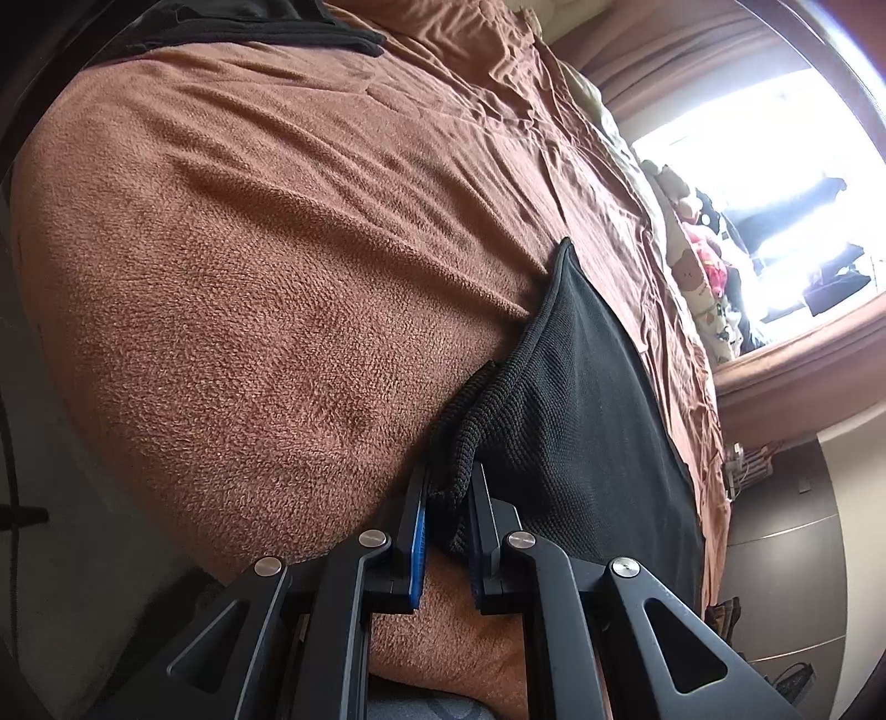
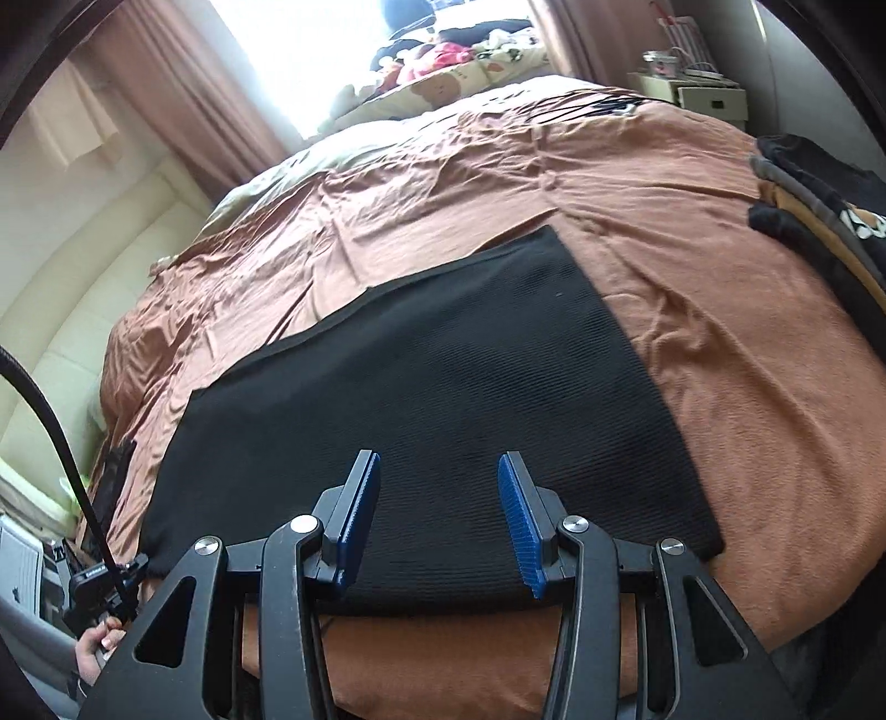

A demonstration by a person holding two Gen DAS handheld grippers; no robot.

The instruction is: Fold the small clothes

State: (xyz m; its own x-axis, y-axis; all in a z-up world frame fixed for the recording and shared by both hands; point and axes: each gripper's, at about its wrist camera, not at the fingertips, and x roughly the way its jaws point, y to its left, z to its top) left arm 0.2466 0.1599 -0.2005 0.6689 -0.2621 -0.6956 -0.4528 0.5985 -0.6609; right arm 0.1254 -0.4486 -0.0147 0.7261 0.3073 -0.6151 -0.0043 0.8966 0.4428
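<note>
Left wrist view showed the left tongs (image 1: 448, 498) low in the frame, their blue pads clamped on a bunched corner of the black knit garment (image 1: 581, 421). From that pinch the cloth ran up and to the right, lying flat on the brown blanket (image 1: 249, 288) that covered the bed. Further up, at the upper left of the frame, another dark piece of clothing (image 1: 310, 27) lay on the blanket, well apart from the gripped one. Beyond, at the right edge, stuffed toys (image 1: 698, 266) sat by a bright window (image 1: 775, 166).

Right wrist view had the right tongs (image 2: 438, 515) at the bottom centre, their jaws parted with nothing pinched between them (the pads hovered over the near edge of the cloth, and whether they touched it could not be told). The black knit garment (image 2: 421, 365) was spread as a flat, roughly rectangular shape across the middle of the frame. At the lower left a person's hand (image 2: 94, 648) held the other tool's handle. A stack of dark clothes (image 2: 819, 216) lay at the right edge, and a small bedside cabinet (image 2: 709, 99) stood at the upper right.
</note>
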